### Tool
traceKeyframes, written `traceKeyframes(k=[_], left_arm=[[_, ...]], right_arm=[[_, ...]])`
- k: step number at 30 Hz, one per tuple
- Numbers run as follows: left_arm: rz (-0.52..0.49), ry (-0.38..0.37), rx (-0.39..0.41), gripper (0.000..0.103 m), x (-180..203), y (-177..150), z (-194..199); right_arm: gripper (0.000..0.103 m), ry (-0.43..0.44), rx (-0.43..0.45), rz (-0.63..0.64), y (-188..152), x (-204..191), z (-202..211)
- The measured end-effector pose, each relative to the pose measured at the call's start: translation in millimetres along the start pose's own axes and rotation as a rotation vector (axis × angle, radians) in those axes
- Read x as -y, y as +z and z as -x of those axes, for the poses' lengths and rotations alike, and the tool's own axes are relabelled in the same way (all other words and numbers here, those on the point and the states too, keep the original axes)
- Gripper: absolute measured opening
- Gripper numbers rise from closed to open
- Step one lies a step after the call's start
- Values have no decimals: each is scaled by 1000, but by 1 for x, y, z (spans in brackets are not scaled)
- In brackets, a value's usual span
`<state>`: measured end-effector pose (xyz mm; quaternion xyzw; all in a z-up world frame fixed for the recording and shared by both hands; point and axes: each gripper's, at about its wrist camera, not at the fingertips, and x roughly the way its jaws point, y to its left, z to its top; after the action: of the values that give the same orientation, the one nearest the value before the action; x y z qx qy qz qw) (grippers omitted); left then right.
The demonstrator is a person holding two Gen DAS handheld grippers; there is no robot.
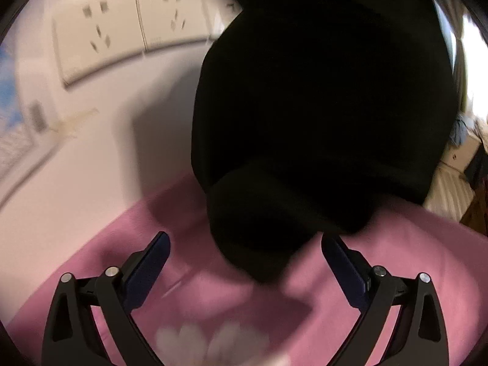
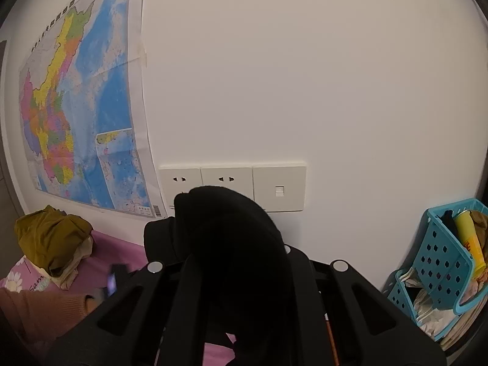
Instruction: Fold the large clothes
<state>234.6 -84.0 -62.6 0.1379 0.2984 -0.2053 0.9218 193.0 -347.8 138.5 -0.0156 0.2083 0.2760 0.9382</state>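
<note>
A: Black garment [image 1: 320, 106] — hanging above the pink sheet [image 1: 396, 259], bunched in the right gripper [image 2: 231, 244], whose fingers are clamping it.

B: Left gripper [image 1: 245, 259]?

A: Standing wide under the garment's low fold, pads [image 1: 146, 271] gripping nothing. Olive clothes [image 2: 52, 238] lying beside the map [image 2: 82, 106].

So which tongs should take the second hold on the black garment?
Probably the left tongs: open, with the hanging black fabric garment just ahead. The right tongs are already shut on it.

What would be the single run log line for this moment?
right gripper: shut on black fabric garment, lifted | left gripper: jaws open, empty | pink bedsheet below
</note>
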Motion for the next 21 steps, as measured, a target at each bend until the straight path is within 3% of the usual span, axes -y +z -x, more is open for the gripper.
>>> traceKeyframes(k=[2, 3, 7, 10, 14, 17, 21], left_arm=[[64, -31, -39, 26, -8, 9, -18], [127, -60, -50, 13, -14, 15, -24], [248, -41, 34, 8, -23, 49, -8], [271, -57, 111, 8, -20, 91, 22], [305, -88, 211, 7, -15, 146, 70], [341, -76, 372, 7, -14, 175, 134], [356, -67, 558, 9, -15, 180, 232]], right_arm=[[6, -9, 3, -9, -1, 7, 3], [6, -28, 5, -17, -2, 13, 5], [6, -145, 52, 9, 5, 29, 23], [6, -182, 114, -22, 31, 40, 53], [6, -229, 229, 53, 77, 28, 112], [6, -260, 321, 108, 105, 11, 166], [6, -259, 431, 142, 117, -12, 243]])
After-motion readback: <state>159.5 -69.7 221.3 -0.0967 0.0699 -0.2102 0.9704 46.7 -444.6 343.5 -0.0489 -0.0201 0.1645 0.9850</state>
